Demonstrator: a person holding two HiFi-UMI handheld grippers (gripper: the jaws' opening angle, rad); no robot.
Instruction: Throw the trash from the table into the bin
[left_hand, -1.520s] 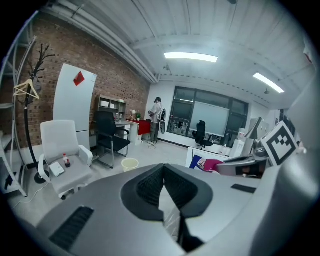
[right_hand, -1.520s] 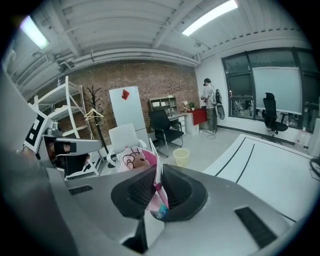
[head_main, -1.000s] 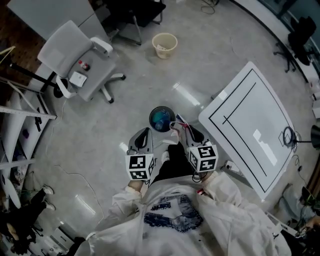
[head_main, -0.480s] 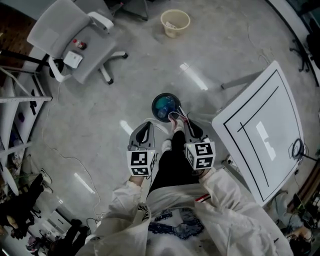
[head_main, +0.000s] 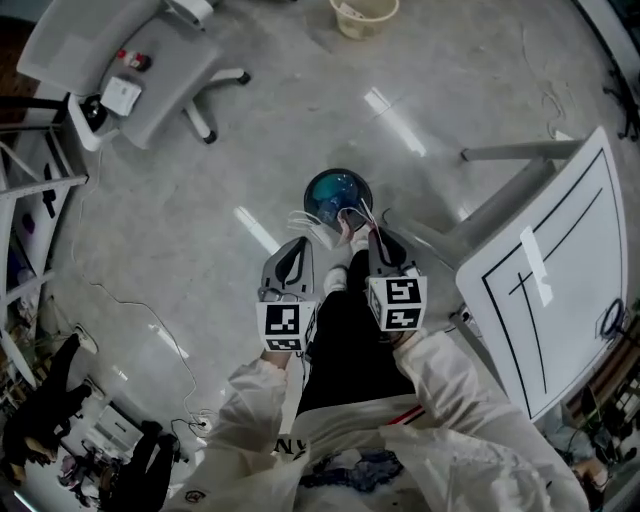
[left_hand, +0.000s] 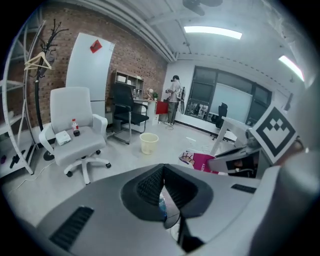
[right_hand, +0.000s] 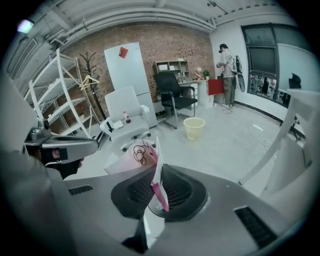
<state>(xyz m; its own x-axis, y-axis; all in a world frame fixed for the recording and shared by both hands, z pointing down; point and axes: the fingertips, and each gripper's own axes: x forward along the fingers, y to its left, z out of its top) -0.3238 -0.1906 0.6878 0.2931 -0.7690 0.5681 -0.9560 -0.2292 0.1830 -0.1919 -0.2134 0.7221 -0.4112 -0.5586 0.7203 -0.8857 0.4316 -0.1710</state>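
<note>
wrapper (right_hand: 133, 157), thin and pink, pinched in ribbed right claw (right_hand: 158, 185).

Bin (head_main: 336, 190): round, blue-lined, upright on floor. Pink packet (right_hand: 139, 155): on edge, pinched in the right gripper (right_hand: 159, 196); just beside bin's rim.

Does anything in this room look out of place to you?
Yes: a small bottle and a white box sit on the seat of the white office chair, where a person would sit. Nothing else looks spilled or broken.
</note>
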